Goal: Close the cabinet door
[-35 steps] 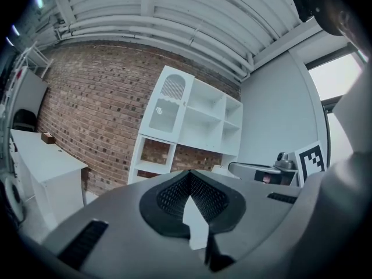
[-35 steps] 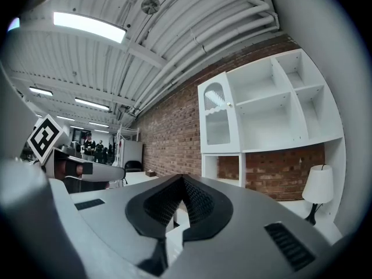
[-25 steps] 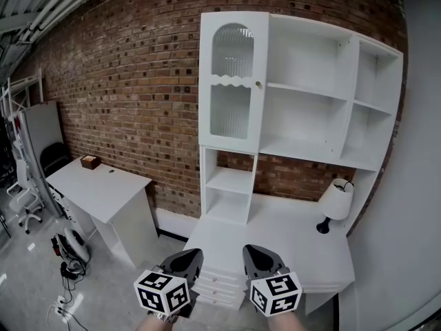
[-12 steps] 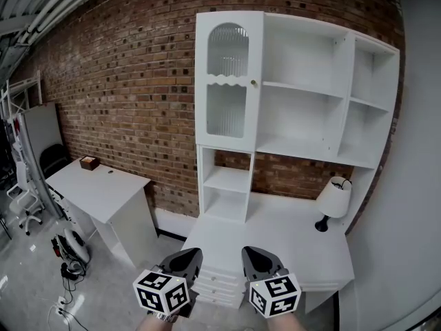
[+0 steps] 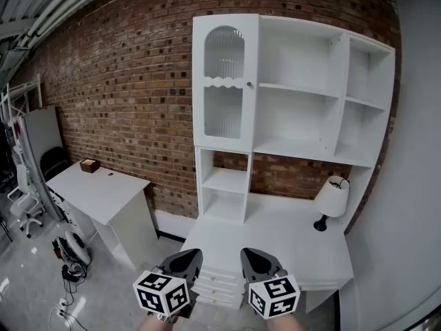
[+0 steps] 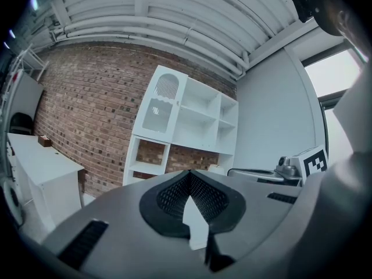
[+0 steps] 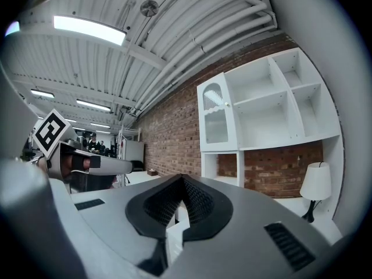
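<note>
Cabinet door [image 5: 225, 81] sits in the upper middle of the head view: a tall white panel with ribbed glass and an arched top, on the left column of the white shelf unit [image 5: 317, 88] against the brick wall [image 5: 124, 88]. And it looks shut! The panel lies flat with the front of the frame, and its small knob [image 5: 249, 85] is right at the edge next to the open shelves. From here no gap shows along that edge, though a sliver would be too small to tell.

Down at the bottom of the frame, the left gripper [image 5: 187, 257] and the right gripper [image 5: 252, 256] hang side by side above the near edge of the white desk [image 5: 275, 233], well apart from the door. Each gripper view settles it: both pairs of jaws are pressed together at the tips with nothing between them, just desk and shelving beyond. The lamp [image 5: 331, 202] stands at the right on the desk, clear of everything.

So where are we? My read is that the closing itself is done and this is the standing-back part, tongs low and empty. If the door needs a last seat, the call is a lift up and forward with closed tips and a gentle press on the panel near the knob side, not on the glass. Otherwise, nothing is left but to hold off.
</note>
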Demonstrator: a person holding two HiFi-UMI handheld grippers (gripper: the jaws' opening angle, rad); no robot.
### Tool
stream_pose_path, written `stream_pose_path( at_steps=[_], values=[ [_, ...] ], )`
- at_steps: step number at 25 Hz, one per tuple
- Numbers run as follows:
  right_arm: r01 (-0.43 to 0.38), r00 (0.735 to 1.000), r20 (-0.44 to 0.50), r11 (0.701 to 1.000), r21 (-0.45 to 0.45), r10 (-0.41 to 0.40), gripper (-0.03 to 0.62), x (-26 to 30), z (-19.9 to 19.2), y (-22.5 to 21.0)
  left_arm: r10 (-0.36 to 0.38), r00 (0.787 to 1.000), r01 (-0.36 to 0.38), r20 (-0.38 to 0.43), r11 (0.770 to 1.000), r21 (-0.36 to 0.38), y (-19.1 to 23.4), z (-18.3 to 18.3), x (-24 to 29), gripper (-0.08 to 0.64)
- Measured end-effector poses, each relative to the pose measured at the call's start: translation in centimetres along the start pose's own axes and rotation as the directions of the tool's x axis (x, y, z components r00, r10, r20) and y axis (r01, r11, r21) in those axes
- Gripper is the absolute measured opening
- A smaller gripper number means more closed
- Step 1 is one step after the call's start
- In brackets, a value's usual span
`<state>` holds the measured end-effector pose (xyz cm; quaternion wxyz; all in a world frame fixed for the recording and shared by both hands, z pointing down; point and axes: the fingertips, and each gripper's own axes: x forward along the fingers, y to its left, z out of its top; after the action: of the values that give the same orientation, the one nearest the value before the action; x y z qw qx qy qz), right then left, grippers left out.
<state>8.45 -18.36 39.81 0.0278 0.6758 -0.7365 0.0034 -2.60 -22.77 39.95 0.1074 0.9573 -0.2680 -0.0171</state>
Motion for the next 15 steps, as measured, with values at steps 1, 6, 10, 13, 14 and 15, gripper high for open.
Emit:
stream_pose_path(
  at_steps=[1,6,10,13,14,15],
  values=[
    [0.001,1.0,0.0,1.0,0.001,-0.001,0.026,-0.1,0.0,0.0,-0.001,1.0,0.001,-0.001,1.0,0.0,-0.1,0.0,0.0,0.008],
    [0.01,1.0,0.002,1.0,0.004,-0.01,0.026,-0.8,-0.1,-0.4,-0.013,1.0,0.013,-0.002,1.0,0.004,-0.9,0.0,0.2,0.008],
    [0.018,1.0,0.007,1.0,0.005,-0.018,0.026,-1.2,0.1,-0.7,-0.023,1.0,0.023,-0.002,1.0,0.008,-1.5,0.1,0.4,0.008],
    [0.02,1.0,0.01,1.0,0.007,-0.021,0.026,-1.4,0.1,-0.9,-0.028,1.0,0.028,-0.004,1.0,0.011,-1.9,0.0,0.5,0.008],
    [0.02,1.0,0.009,1.0,0.008,-0.02,0.026,-1.5,0.1,-0.9,-0.028,1.0,0.028,-0.005,1.0,0.011,-2.1,0.0,0.5,0.008],
    [0.018,1.0,0.008,1.0,0.007,-0.018,0.026,-1.6,0.0,-0.9,-0.028,1.0,0.028,-0.005,1.0,0.011,-2.2,-0.1,0.5,0.008]
  ],
)
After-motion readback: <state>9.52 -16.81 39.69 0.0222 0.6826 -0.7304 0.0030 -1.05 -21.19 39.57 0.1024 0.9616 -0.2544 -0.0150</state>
